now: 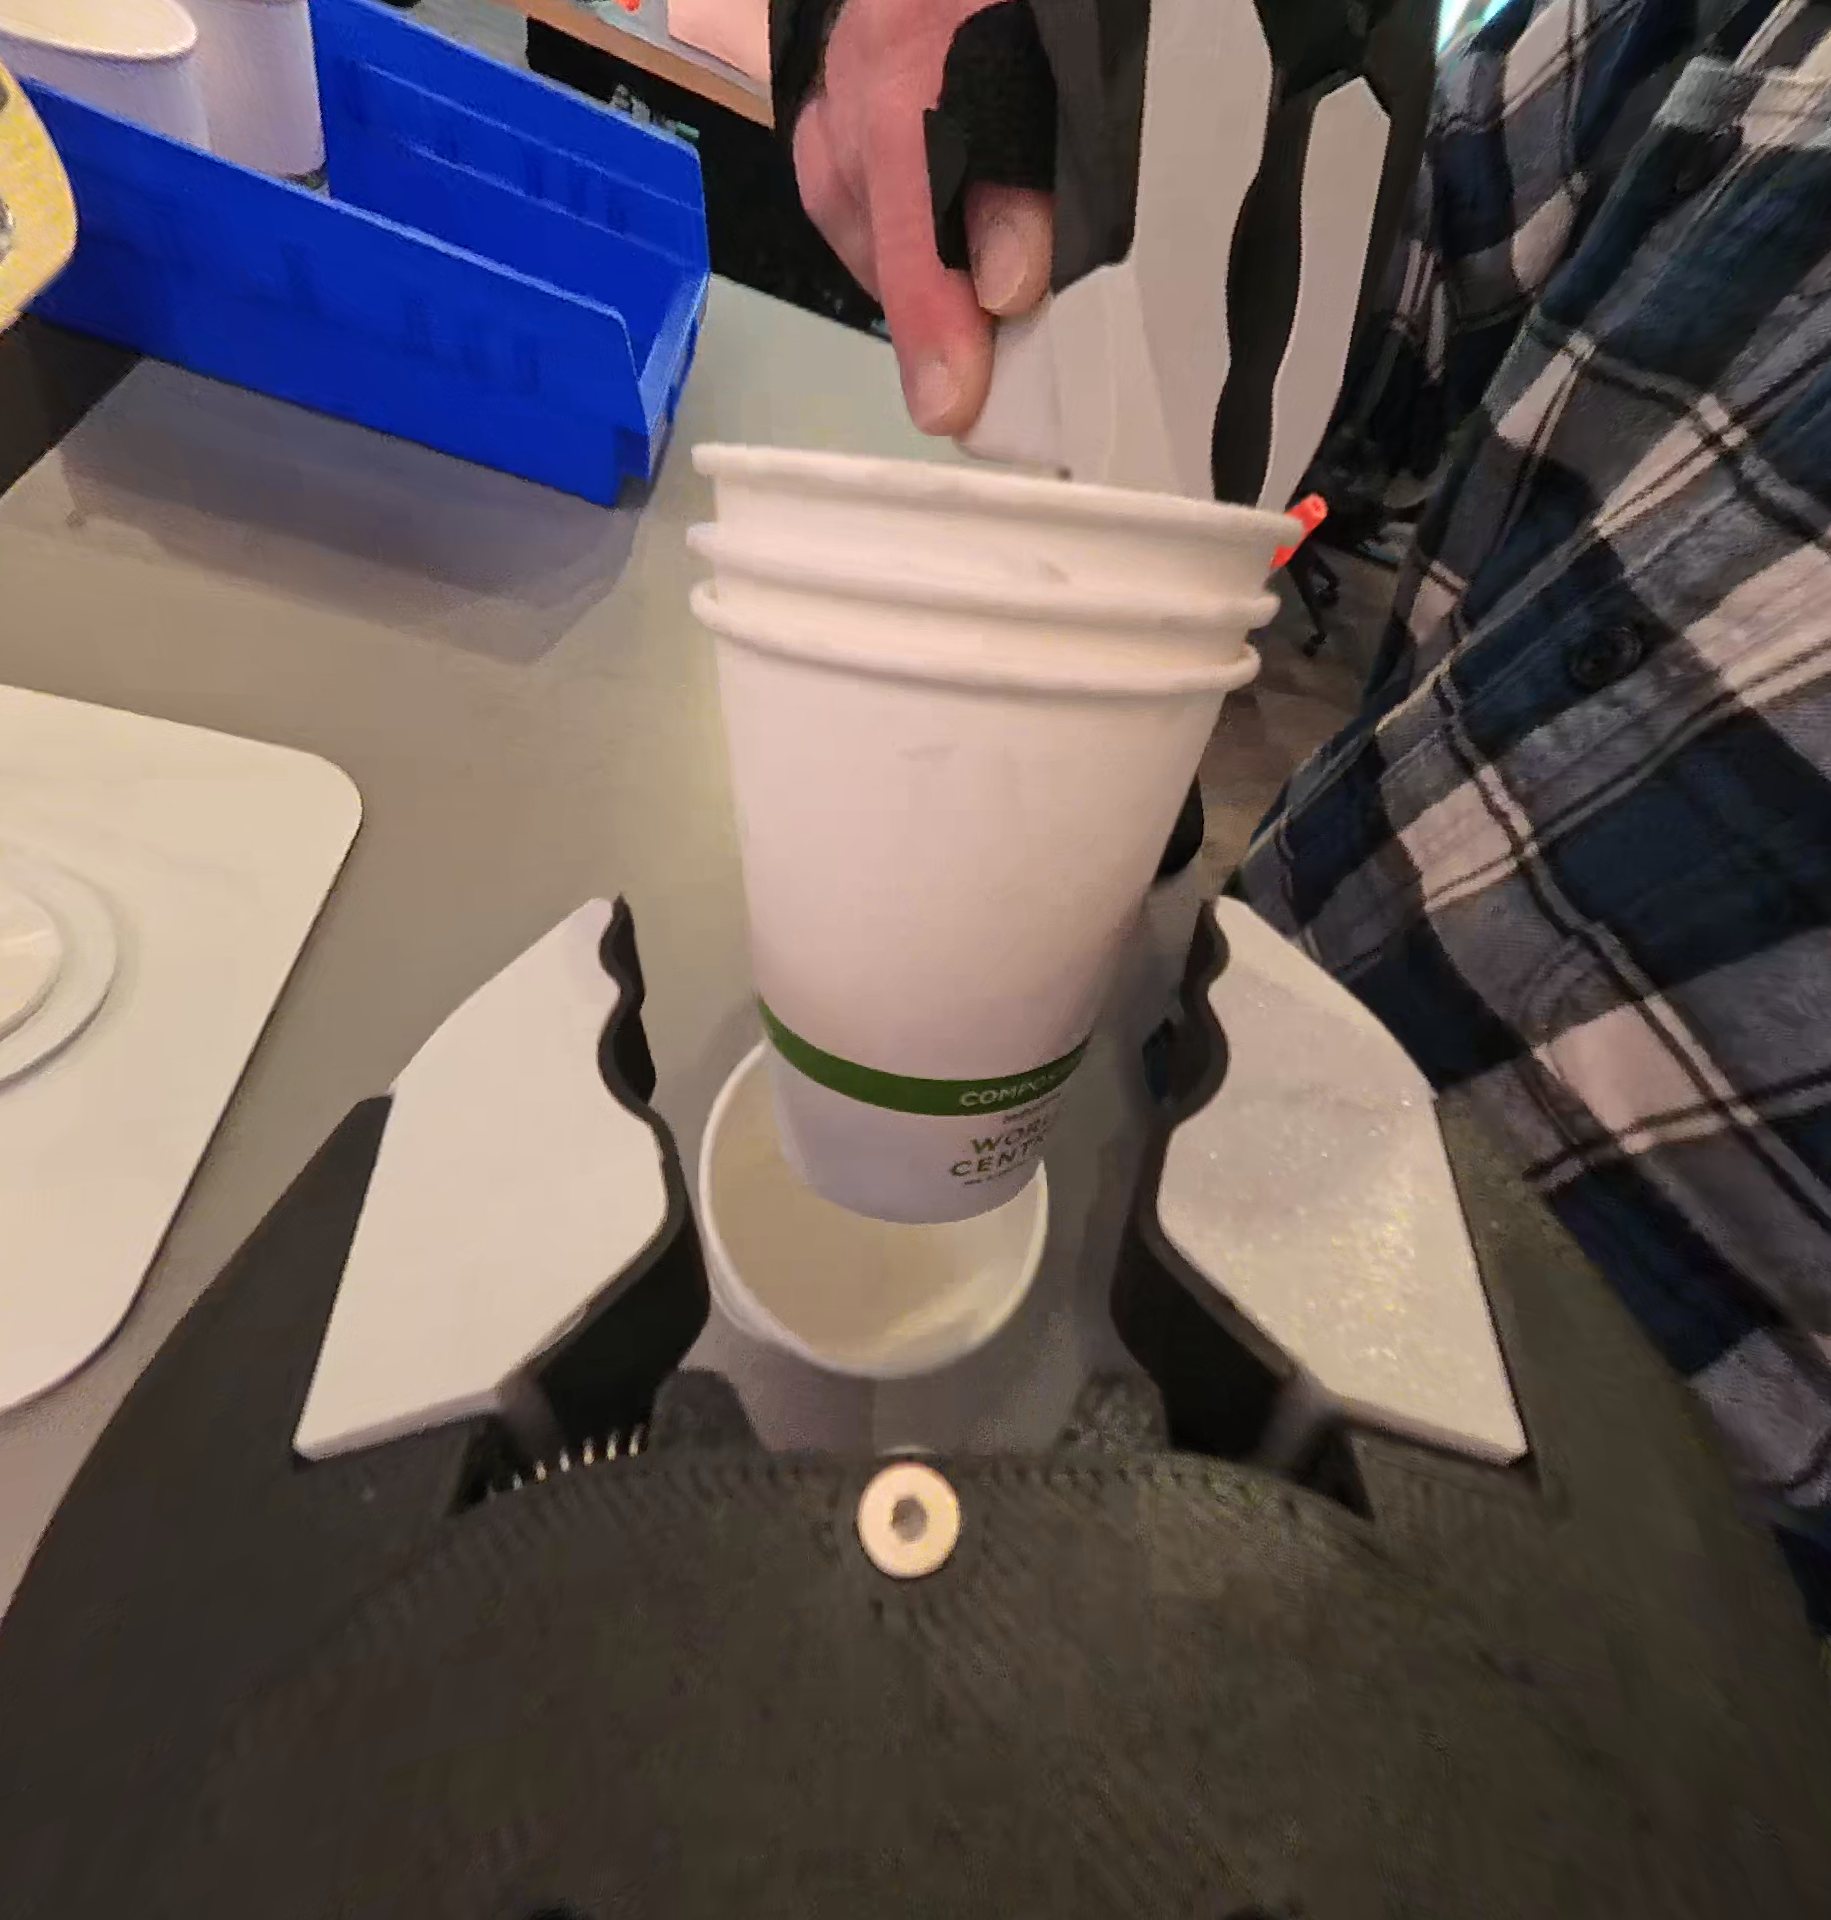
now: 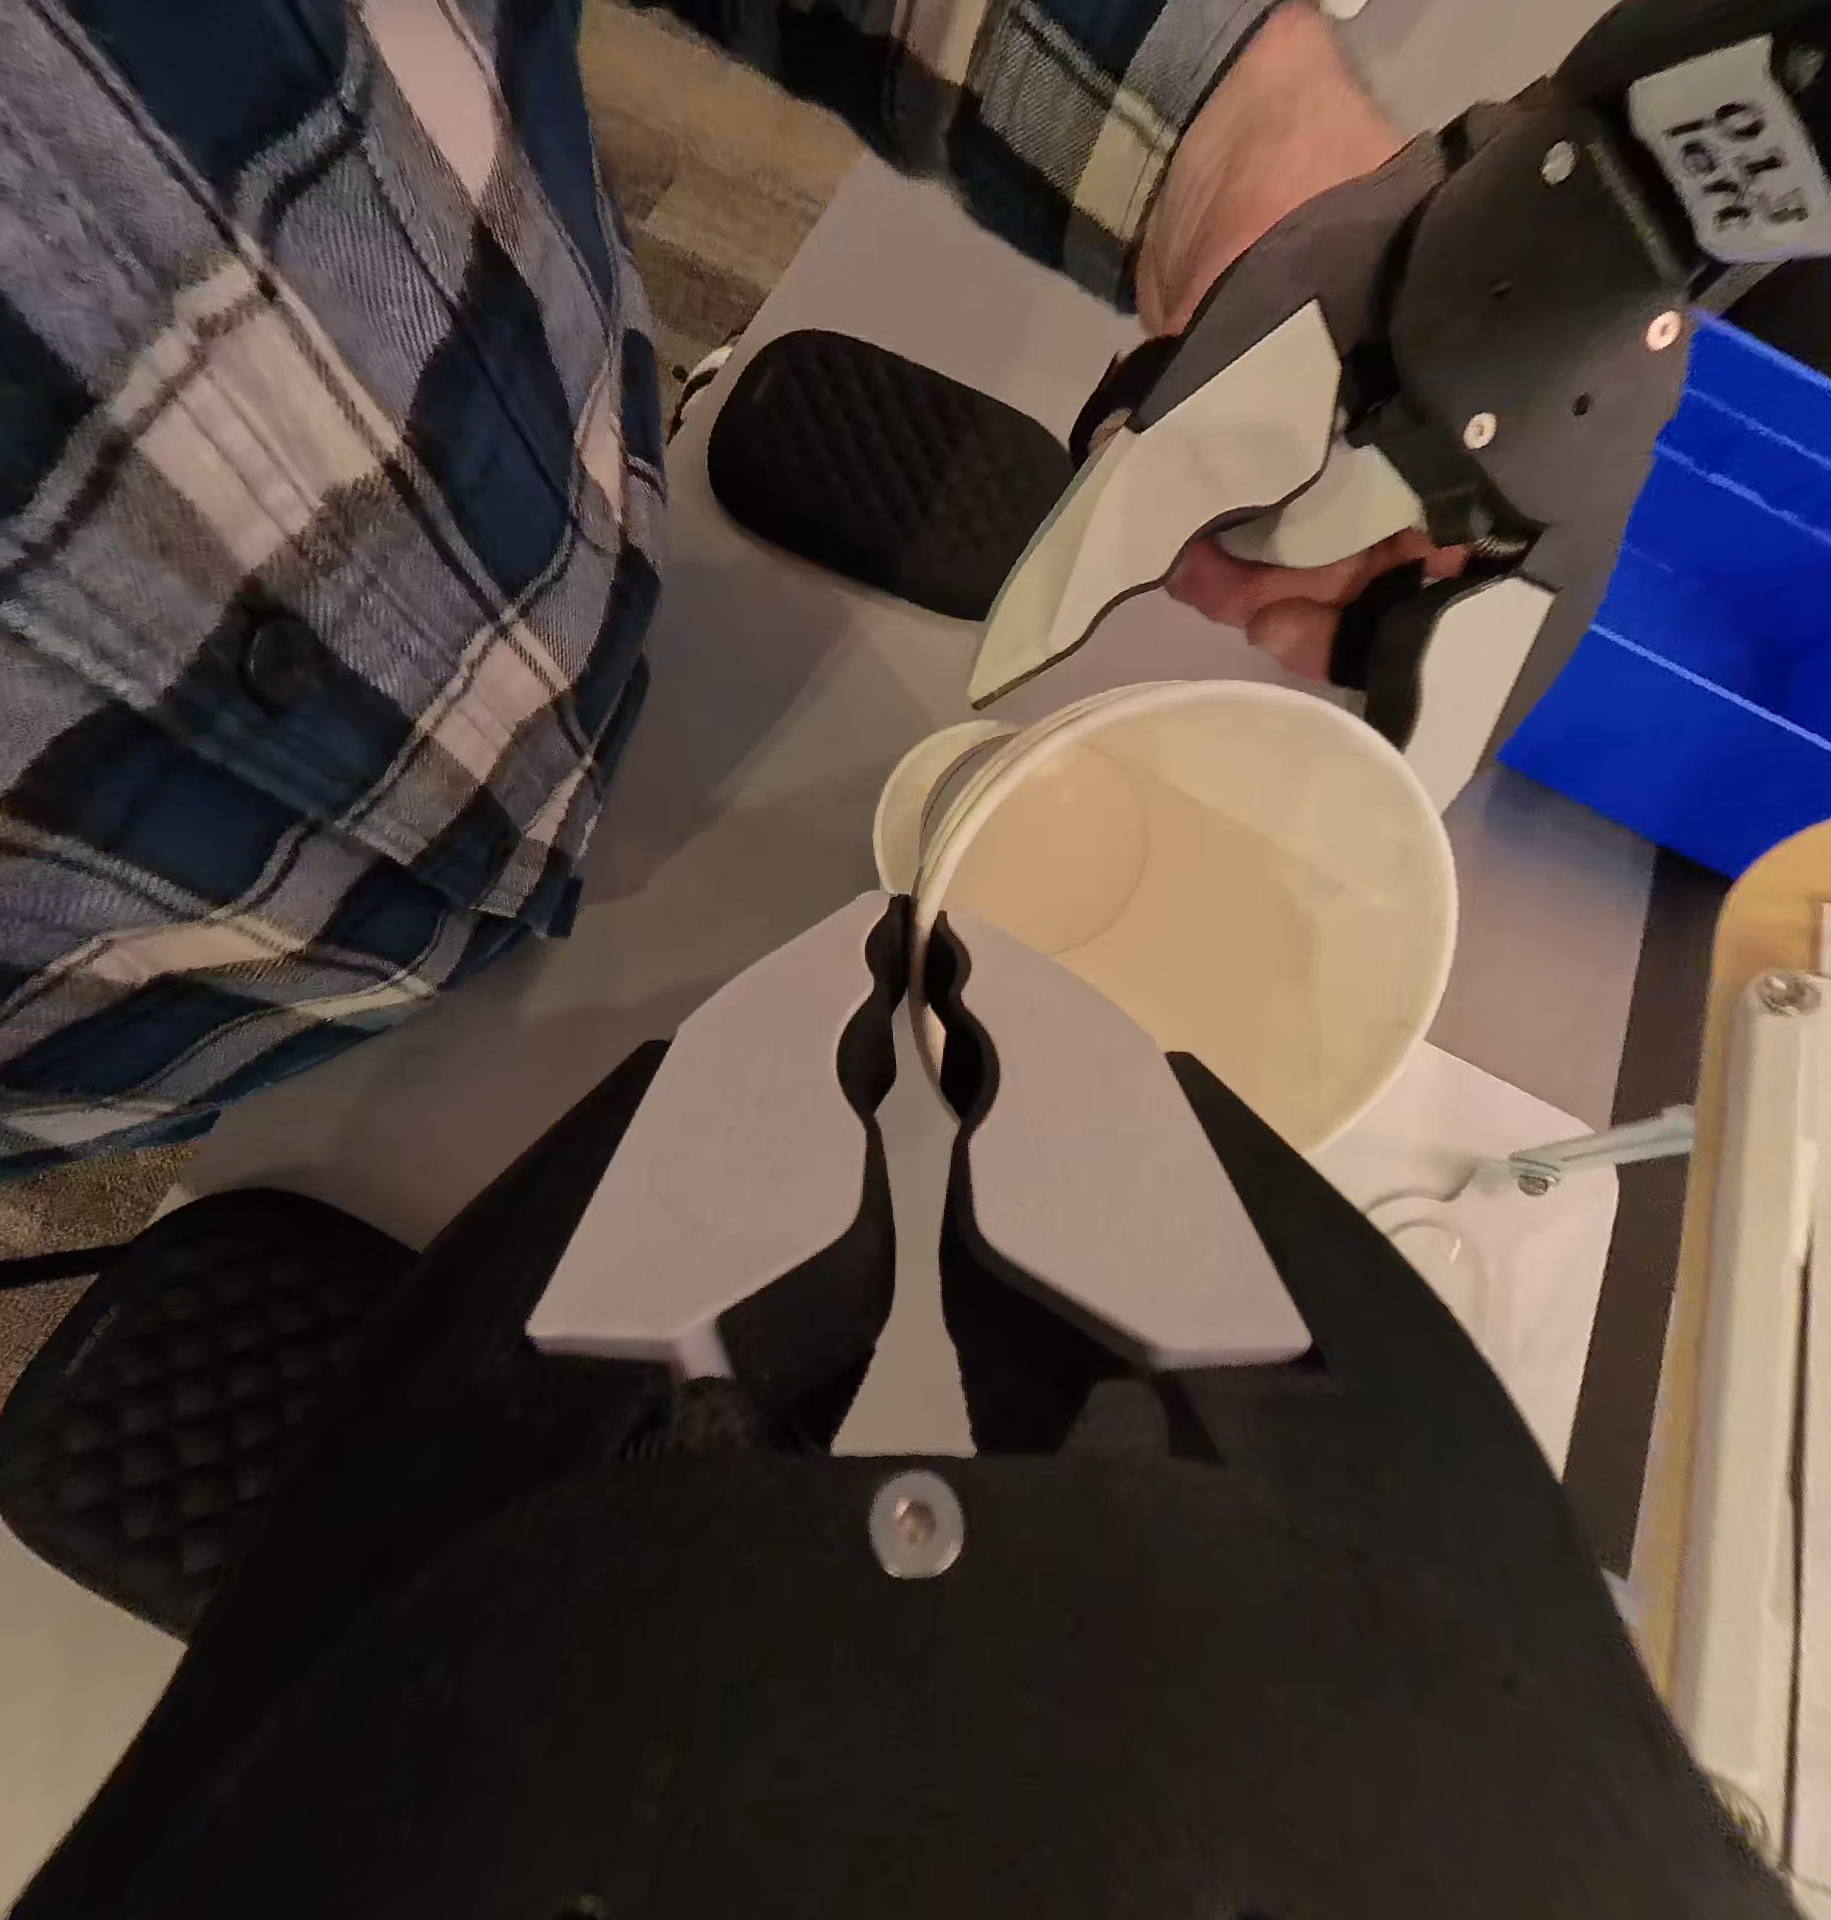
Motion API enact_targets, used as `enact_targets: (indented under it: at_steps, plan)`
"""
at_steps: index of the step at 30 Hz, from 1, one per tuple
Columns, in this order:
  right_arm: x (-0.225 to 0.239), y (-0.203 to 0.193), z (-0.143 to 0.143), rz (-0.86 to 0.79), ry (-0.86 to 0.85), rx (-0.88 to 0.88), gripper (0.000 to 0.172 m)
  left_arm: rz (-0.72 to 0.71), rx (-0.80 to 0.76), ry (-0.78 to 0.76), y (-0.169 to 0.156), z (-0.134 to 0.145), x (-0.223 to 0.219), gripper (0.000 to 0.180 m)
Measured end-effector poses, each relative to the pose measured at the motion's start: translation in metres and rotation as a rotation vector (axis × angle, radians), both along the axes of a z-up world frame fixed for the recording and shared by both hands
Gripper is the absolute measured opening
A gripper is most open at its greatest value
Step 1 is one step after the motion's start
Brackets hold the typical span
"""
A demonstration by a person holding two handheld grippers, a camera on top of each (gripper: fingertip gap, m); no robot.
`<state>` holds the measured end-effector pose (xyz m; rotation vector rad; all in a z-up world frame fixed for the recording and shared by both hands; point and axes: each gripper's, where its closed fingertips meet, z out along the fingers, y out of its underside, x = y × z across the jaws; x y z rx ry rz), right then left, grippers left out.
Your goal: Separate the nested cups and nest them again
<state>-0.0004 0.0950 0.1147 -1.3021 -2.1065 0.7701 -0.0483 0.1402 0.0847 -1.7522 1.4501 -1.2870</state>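
Pinching the rolled paper rim of a nested stack of white cups (image 2: 1202,914), the right gripper (image 2: 919,971) presses its wavy black pads on the thin wall. Beneath the stack's green-banded base, a single white cup (image 1: 869,1278) stands between the wide-spread fingers of the left gripper (image 1: 911,997), neither pad visibly touching it, on a smooth grey table (image 1: 391,623).

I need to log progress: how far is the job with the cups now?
Done: one single cup stands apart on the table. In hand: the right gripper pinches the rim of a stack of three nested cups, whose base hangs at the single cup's mouth; the left gripper is open around it. Left: seating the stack inside that cup.
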Motion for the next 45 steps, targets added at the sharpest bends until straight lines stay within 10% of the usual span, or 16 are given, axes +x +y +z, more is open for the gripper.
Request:
enact_targets:
  at_steps: [19, 45]
  plan:
    - [-0.031, -0.013, -0.057, 0.059, -0.301, 0.114, 0.004, 0.049, 0.113, 0.289, -0.029, -0.115, -0.048, 0.119]
    - [-0.025, -0.018, -0.095, -0.008, -0.350, 0.001, 0.004, -0.036, 0.135, 0.224, -0.035, -0.142, -0.002, 0.085]
